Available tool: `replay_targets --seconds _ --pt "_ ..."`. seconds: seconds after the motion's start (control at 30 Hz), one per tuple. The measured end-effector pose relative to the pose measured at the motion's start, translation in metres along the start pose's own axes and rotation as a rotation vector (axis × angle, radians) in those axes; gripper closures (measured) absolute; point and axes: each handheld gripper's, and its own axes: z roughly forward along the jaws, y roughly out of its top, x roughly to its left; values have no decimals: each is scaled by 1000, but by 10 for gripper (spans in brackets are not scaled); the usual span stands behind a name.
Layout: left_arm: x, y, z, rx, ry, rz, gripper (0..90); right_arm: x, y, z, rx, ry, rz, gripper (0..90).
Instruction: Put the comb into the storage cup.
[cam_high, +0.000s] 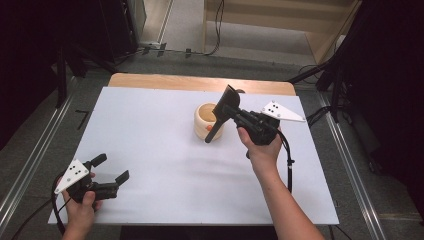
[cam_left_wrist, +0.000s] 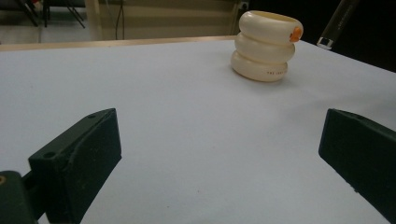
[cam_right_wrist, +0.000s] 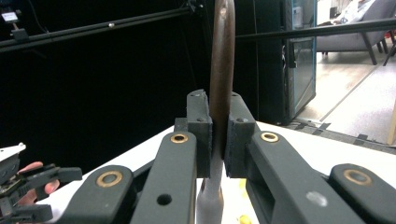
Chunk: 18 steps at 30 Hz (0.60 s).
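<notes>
Left gripper (cam_high: 111, 169): held low at the near left corner of the white surface (cam_high: 150, 165), fingers (cam_left_wrist: 77, 163) spread wide apart with nothing between them. In the left gripper view only bare white sheet lies between the two fingers.

Centre: a cream ribbed container (cam_high: 206, 121), built as three stacked rings, stands upright on the surface, well apart from the left gripper. An orange piece (cam_left_wrist: 296, 33) sits at its top rim in the left gripper view; in the high view an orange spot shows low on its near side. The interior contents cannot be made out.

Right gripper (cam_high: 223, 116): raised just beside and partly over the container on its right, held by the right hand (cam_high: 261, 145). Its fingers (cam_right_wrist: 200, 133) are clenched on a thin brown spatula-like tool (cam_right_wrist: 221, 74), which stands edge-on between them in the right gripper view, with a grey handle below. In the high view the flat dark blade (cam_high: 229, 95) rises above the container and the handle end reaches down at its front rim; whether it touches the container cannot be told.
</notes>
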Motion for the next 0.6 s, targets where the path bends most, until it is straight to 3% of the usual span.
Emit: replay_targets --seconds 0.6 --pt "0 0 -1 -8 -6 0 0 -11 20 6 -30 -37 -8 822"
